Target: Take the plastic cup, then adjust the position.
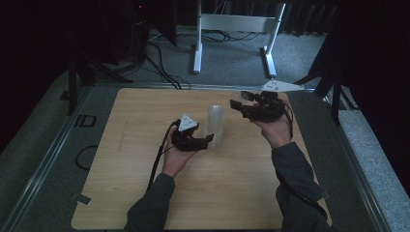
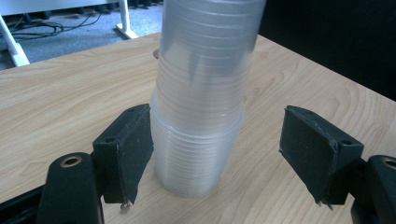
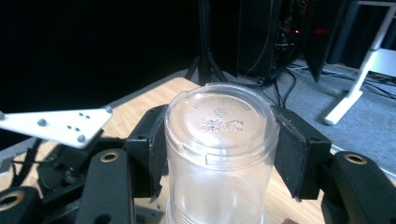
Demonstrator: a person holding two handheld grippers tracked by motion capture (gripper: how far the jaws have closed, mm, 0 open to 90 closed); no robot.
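Note:
A tall stack of clear plastic cups (image 1: 215,122) stands upside down in the middle of the wooden table (image 1: 145,159). My left gripper (image 1: 209,140) is at the foot of the stack (image 2: 205,93), one jaw on each side. Its jaws stand open: the left pad (image 2: 128,149) touches the cups, while a gap separates the right pad (image 2: 308,149) from them. My right gripper (image 1: 237,103) is up beside the stack's top, on its right. In the right gripper view my right gripper (image 3: 219,140) is shut on a single upturned clear cup (image 3: 219,154), with both pads against its sides.
Beyond the table's far edge, a white desk frame (image 1: 237,29) stands on grey carpet with cables (image 1: 159,63) around it. Black stands (image 1: 72,72) flank the table at left and right. The left gripper's grey plate (image 3: 56,126) lies close below the right gripper.

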